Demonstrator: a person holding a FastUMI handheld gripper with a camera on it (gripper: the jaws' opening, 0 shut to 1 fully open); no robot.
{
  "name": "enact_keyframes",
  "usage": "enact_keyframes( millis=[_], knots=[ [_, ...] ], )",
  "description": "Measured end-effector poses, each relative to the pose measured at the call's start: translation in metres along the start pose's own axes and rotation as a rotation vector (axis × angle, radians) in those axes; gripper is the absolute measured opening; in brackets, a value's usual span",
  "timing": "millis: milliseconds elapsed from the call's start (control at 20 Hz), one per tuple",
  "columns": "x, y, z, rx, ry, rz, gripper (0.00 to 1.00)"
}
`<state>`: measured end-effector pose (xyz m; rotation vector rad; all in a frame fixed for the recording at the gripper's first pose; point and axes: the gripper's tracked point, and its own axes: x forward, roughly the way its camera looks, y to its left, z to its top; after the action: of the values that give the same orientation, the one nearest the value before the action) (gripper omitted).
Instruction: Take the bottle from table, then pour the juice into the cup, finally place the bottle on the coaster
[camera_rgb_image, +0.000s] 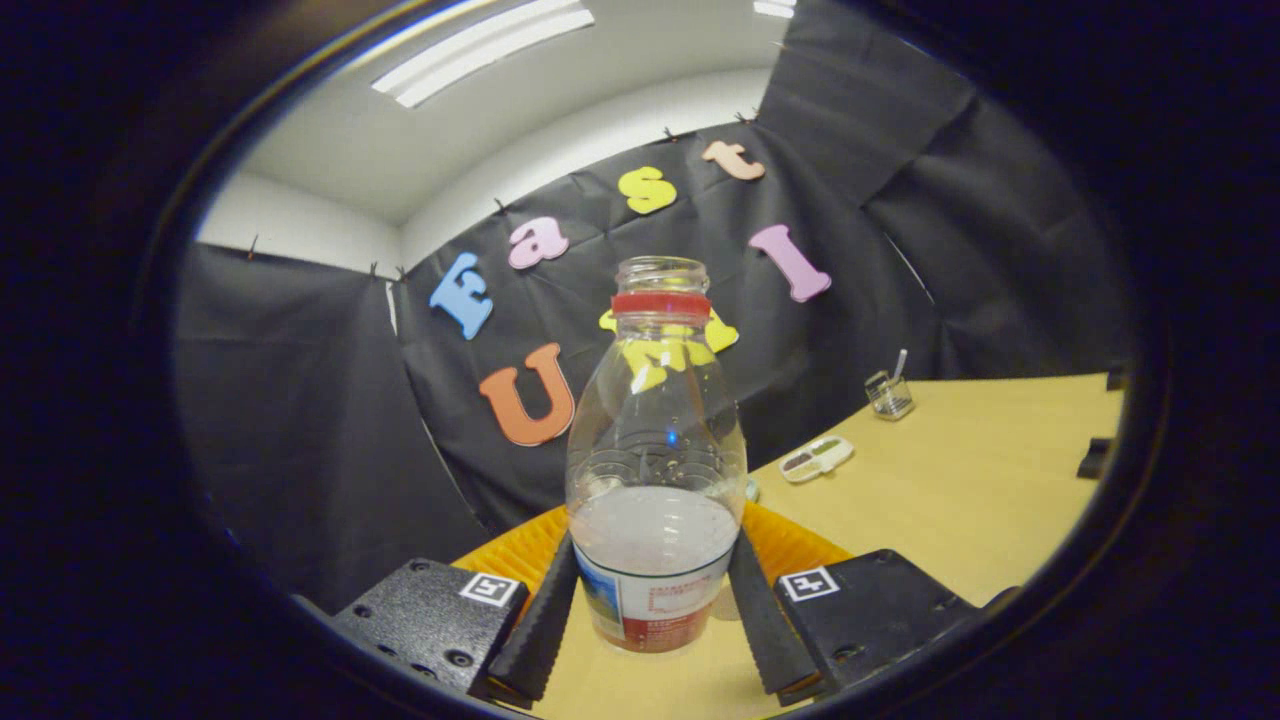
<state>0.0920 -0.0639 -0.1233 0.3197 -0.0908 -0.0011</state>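
Tabletop (960, 480), bottle (655, 480) pinched between claw (655, 610) fingers.

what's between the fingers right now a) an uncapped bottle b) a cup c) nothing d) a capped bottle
a, the bottle stands between the fingers, both pressing its sides, its mouth open with no cap above the red ring.

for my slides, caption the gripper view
Gripper fingers clamp an uncapped bottle beside an orange coaster.
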Motion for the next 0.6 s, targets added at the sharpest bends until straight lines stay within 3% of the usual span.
enact_keyframes(
  millis=[200, 600],
  knots=[
    [0.016, -0.002, -0.013, -0.205, 0.007, -0.079, 0.8],
    [0.073, -0.014, -0.06, -0.279, 0.089, -0.071, 0.8]
  ],
)
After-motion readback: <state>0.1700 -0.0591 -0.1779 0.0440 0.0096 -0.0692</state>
